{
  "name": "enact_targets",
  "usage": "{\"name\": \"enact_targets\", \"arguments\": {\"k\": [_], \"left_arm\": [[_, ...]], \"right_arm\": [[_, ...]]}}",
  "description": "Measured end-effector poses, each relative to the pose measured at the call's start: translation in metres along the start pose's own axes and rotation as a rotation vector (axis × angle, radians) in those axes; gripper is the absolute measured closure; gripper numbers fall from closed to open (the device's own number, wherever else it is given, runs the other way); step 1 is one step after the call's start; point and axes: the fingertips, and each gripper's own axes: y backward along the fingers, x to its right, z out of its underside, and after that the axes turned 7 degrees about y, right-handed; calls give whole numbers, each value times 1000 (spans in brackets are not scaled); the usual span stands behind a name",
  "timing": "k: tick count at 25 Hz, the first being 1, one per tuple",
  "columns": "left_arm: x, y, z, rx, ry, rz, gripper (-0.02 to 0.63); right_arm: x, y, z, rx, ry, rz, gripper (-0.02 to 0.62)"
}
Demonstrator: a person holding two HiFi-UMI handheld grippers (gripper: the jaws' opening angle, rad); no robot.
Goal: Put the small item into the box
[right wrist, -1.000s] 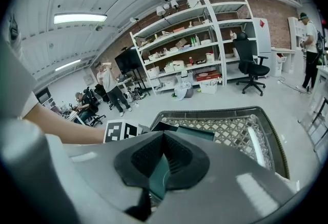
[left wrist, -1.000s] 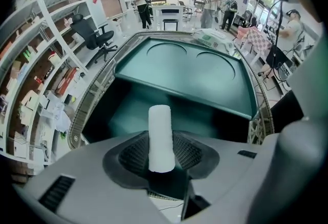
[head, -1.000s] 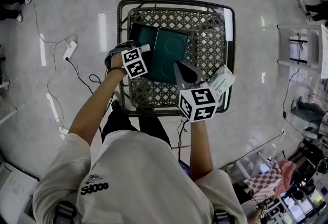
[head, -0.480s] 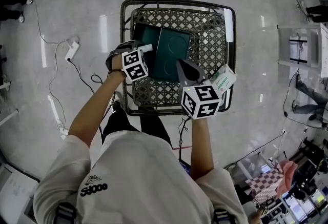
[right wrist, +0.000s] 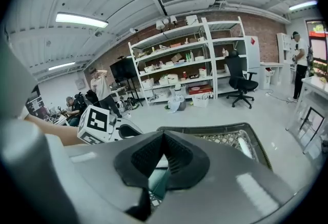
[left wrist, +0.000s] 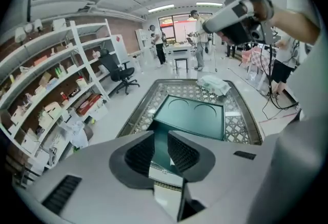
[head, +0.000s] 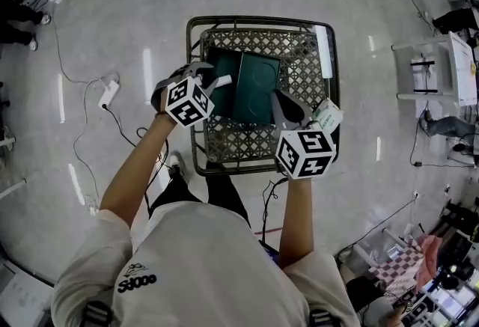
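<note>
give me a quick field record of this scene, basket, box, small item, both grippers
basket: metal lattice basket
box: green box lying open inside the basket
small item: white and green packet at the basket's right side, outside the box
left gripper: jaws closed on the box's left edge
right gripper: jaws together, nothing between them, over the box's right edge
task state: packet not yet in the box
</note>
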Motion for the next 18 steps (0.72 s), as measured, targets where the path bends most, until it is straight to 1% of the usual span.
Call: {"name": "enact_targets", "arguments": {"k": [4,8,10,13,18], "left_arm": [[-18,49,-8,122,55,-46,555],[-30,93,-21,241,111,-68,565],[-34,113,-28,300,127,-69,575],[-36,145,-31,366,156,-66,589],[-38,196,-39,469,163,-59,600]], "right_arm": [[-14,19,-26,63,39,69,586],[-27,41,-52,132,85,127,586],[-36,52,-63,167,104,149,586],[-59,65,-73,203,130,170,586],[-92,86,-89,244,182,202,586]]}}
